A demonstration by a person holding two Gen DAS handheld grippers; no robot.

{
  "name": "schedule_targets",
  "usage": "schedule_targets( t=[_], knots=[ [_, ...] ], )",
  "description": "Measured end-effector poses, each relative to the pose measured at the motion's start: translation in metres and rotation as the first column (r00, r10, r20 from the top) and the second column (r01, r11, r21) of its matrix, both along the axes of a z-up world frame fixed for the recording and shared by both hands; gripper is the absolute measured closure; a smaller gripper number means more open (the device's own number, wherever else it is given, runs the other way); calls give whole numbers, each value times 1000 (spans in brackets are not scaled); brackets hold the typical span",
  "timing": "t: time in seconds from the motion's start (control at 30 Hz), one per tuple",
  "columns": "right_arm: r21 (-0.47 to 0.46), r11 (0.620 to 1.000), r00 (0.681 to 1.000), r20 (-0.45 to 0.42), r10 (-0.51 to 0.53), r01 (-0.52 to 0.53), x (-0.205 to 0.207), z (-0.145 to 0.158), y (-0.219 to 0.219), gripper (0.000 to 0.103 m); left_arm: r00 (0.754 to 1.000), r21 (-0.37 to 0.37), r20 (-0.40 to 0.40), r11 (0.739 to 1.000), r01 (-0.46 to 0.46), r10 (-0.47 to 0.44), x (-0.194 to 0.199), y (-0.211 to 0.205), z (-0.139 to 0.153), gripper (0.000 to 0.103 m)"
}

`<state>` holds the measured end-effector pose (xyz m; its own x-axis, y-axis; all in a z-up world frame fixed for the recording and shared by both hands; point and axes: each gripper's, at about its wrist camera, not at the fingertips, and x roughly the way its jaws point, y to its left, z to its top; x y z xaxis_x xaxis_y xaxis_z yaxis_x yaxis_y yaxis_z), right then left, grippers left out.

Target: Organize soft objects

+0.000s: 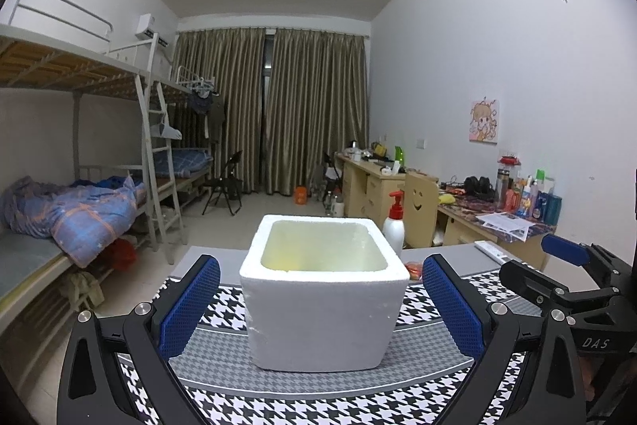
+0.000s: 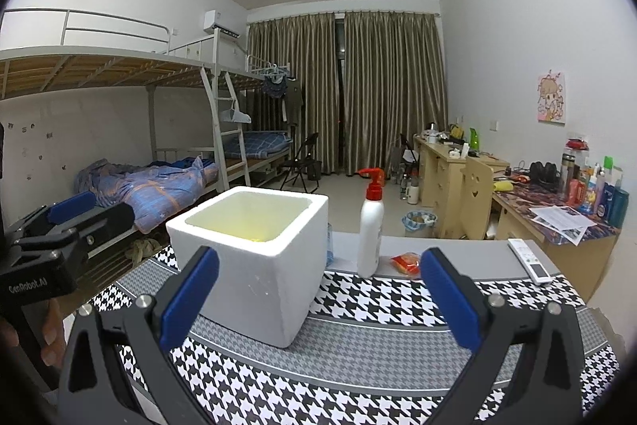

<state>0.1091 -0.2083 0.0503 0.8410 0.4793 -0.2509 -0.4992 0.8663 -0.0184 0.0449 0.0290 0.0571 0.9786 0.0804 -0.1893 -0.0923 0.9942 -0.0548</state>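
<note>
Your left gripper (image 1: 320, 309) and right gripper (image 2: 318, 301) gape empty around the foam box (image 1: 324, 299) on the houndstooth mat (image 2: 382, 309); only the right view shows the pump bottle (image 2: 371, 226) whole, beside an orange packet (image 2: 407, 261).

foam box (image 1: 324, 309) contents hidden, orange packet (image 1: 414, 269) half-hidden

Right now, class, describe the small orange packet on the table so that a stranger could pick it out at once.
Start at the white foam box on the houndstooth cloth. To its right stands a white pump bottle with a red top. The small orange packet lies flat just right of that bottle's base, on the grey table at the cloth's edge, the only crinkly orange-red thing there; the white remote lies further right.
</note>
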Motion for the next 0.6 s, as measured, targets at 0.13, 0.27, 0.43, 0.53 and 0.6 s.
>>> schedule_targets(
  t=[0.13,0.27,0.43,0.53,0.6],
  knots=[
    [2,1000,1000,13,3,-3,-3,-2,-3,1,1000,23,-2,1000,11,-11,-1,-5,-4,1],
    [11,1000,1000,9,-2,2,-4,-5,-4,1,1000,29,-2,1000,-7,7,-3,-7,-7,1],
    [25,1000,1000,-2,-3,3,-5,-11,-9,1,999,21,-12,999,-40,41,-3,-8,-16,1],
    [26,1000,1000,-3,-10,10,-6,-15,-11,1,999,21,-17,999,-39,40,-4,-7,-19,1],
    [28,1000,1000,-6,-8,9,-7,-17,-13,1,999,22,-18,999,-28,28,-5,-7,-20,1]
  ],
)
